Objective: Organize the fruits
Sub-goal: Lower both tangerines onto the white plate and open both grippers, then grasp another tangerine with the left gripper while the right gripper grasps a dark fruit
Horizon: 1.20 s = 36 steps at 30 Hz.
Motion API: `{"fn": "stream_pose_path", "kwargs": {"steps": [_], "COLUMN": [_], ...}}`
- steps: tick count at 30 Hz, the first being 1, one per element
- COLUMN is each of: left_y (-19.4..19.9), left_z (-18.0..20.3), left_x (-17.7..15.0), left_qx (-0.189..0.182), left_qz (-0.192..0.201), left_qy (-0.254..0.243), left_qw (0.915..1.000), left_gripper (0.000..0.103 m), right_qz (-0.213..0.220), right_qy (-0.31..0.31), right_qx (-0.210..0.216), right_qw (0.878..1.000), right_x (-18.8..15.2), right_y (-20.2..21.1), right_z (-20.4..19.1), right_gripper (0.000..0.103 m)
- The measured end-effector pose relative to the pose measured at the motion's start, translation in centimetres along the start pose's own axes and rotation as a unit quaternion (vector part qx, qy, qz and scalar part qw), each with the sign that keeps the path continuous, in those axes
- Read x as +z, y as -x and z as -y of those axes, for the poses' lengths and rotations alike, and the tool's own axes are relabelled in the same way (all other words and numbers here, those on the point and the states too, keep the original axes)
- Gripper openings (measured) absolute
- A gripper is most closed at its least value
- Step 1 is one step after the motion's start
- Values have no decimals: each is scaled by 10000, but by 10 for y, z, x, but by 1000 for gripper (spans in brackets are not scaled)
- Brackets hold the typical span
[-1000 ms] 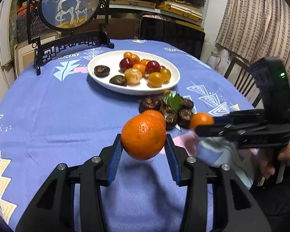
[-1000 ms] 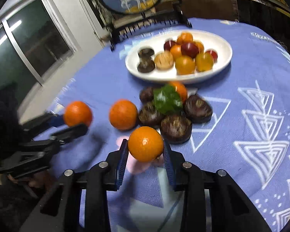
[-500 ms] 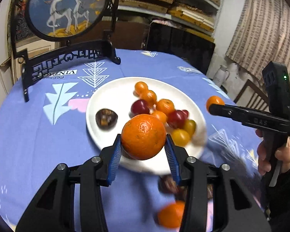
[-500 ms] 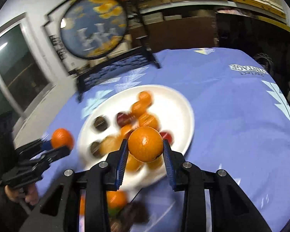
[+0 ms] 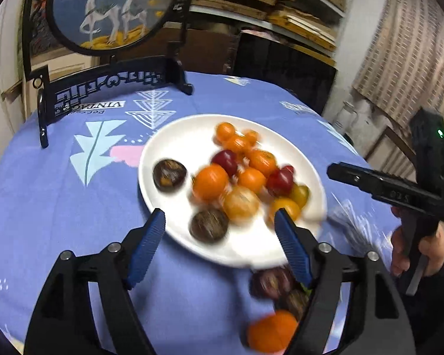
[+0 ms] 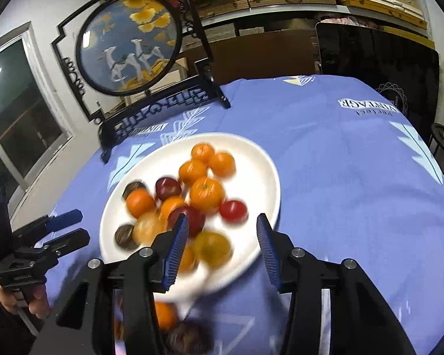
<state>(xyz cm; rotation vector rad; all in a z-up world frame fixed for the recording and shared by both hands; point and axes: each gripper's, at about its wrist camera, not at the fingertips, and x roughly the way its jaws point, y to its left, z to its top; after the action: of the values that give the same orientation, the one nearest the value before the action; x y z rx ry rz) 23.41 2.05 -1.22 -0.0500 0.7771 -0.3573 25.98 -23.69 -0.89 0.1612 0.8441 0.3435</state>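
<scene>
A white plate [image 5: 189,131] on the blue tablecloth holds several oranges, red and yellow fruits and dark brown ones. My left gripper [image 5: 220,226] is open and empty over the plate's near rim; an orange [image 5: 210,182] lies just beyond it. My right gripper [image 6: 220,232] is open and empty over the same plate [image 6: 251,153], with an orange [image 6: 206,193] ahead of it. On the cloth in front of the plate lie an orange [image 5: 270,331] and dark fruits [image 5: 270,282], partly hidden by my fingers. The fruit is motion-blurred.
A round painted screen on a black carved stand [image 5: 109,9] stands on the table behind the plate. A dark chair back [image 6: 376,56] is at the far edge. Shelves and a curtain [image 5: 414,44] lie beyond the table.
Both grippers have opened and let go of their oranges, which now lie among the fruit on the plate. Both have drawn closer over the plate.
</scene>
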Motion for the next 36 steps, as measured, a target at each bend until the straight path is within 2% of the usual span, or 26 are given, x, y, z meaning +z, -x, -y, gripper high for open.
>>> {"fn": "stream_pose_path", "kwargs": {"steps": [5, 10, 15, 16, 17, 18, 19, 20, 24, 28, 33, 35, 36], "left_y": [28, 32, 16, 8, 2, -2, -1, 5, 21, 22, 25, 26, 26], "left_z": [27, 44, 53, 52, 49, 44, 39, 33, 8, 8, 10, 6, 5], "left_x": [-43, -83, -94, -96, -96, -96, -95, -94, -94, -95, -92, -92, -92], "left_qx": [-106, -293, -122, -5, 69, -59, -112, -17, -215, -243, -301, -333, -341], "left_qz": [-121, -376, -566, -660, -721, -789, -745, -565, -117, -119, -24, -11, -8], "left_qy": [-544, -783, -936, -885, -826, -665, -539, -373, 271, 300, 310, 369, 380], "left_qw": [9984, 9958, 9939, 9939, 9939, 9946, 9957, 9977, 9993, 9992, 9991, 9988, 9987], "left_gripper": [77, 78, 76, 72, 59, 45, 45, 45, 45, 45, 45, 45, 45], "right_qz": [25, -75, -227, -268, -346, -438, -557, -660, -934, -1080, -1010, -978, -983], "right_qy": [-105, -381, -332, -293, -200, -72, 97, 246, 762, 822, 910, 911, 887], "right_qx": [158, 249, 254, 271, 313, 357, 406, 436, 370, 282, 131, 108, 130], "right_qw": [9998, 9989, 9989, 9988, 9987, 9984, 9976, 9966, 9920, 9903, 9906, 9910, 9911], "right_x": [-36, -65, -84, -85, -89, -93, -98, -102, -119, -121, -118, -118, -117], "right_y": [32, 47, 51, 51, 51, 50, 48, 47, 36, 19, 6, 6, 6], "right_z": [1, 9, 4, 1, -4, -11, -19, -26, -53, -65, -70, -70, -69], "right_gripper": [55, 55, 55, 55, 55, 55, 55, 55, 55, 55, 55, 42, 42]}}
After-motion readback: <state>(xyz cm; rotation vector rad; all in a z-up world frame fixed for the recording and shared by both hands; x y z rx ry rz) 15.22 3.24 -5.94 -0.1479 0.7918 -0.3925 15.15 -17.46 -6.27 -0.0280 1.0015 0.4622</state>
